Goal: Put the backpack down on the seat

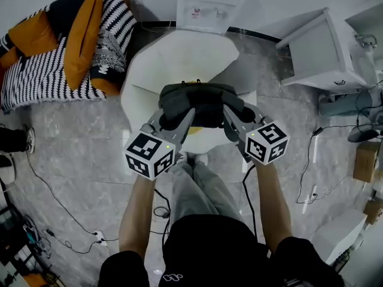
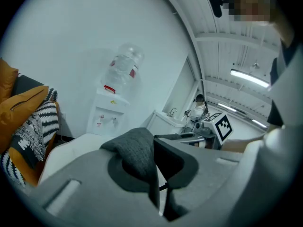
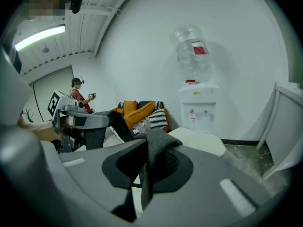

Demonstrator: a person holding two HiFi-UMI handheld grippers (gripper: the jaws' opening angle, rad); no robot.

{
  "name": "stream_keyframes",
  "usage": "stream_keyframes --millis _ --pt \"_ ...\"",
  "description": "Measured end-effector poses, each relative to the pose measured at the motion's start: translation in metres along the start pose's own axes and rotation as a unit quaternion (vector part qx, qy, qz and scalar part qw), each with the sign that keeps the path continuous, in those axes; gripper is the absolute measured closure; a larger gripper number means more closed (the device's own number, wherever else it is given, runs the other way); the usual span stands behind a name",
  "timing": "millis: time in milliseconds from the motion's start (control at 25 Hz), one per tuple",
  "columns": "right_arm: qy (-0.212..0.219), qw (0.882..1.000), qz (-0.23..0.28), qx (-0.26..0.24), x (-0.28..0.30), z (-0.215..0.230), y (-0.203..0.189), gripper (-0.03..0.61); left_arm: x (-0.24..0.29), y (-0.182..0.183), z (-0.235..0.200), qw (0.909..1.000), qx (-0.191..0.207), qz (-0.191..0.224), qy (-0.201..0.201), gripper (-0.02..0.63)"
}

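We count one backpack (image 1: 200,103) and one white seat (image 1: 179,58). We count two grippers: one left gripper (image 1: 178,117) and one right gripper (image 1: 232,116). We see two marker cubes (image 1: 149,155), one on each. We see one water cooler (image 1: 210,5) with one big bottle (image 3: 191,51), and two orange cushions (image 1: 82,34).

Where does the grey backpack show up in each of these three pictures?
Head view: backpack at centre, over the white seat.
Left gripper view: low centre, its grey fabric pinched in the left tongs.
Right gripper view: low centre, pinched in the right tongs.
Shared landmark: the water dispenser.
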State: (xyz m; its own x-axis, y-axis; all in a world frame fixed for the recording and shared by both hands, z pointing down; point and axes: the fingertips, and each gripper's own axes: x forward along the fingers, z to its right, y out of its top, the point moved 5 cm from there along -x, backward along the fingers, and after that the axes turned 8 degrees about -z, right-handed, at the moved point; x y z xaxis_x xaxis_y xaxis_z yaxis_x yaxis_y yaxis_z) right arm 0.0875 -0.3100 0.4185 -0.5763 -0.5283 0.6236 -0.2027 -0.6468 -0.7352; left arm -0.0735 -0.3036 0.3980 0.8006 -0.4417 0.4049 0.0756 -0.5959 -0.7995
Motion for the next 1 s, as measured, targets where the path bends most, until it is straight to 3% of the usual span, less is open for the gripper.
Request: stream_keyframes --millis 560,1000 --pt "-0.007 1.0 0.0 0.022 0.084 0.028 -0.008 0.54 0.035 -0.017 -0.083 0.9998 -0.01 -0.018 -0.008 0.588" --pt "0.0 0.999 -0.008 0.036 0.135 0.066 -0.033 0.54 0.078 -0.046 -0.124 0.999 -0.018 -0.038 0.016 0.588"
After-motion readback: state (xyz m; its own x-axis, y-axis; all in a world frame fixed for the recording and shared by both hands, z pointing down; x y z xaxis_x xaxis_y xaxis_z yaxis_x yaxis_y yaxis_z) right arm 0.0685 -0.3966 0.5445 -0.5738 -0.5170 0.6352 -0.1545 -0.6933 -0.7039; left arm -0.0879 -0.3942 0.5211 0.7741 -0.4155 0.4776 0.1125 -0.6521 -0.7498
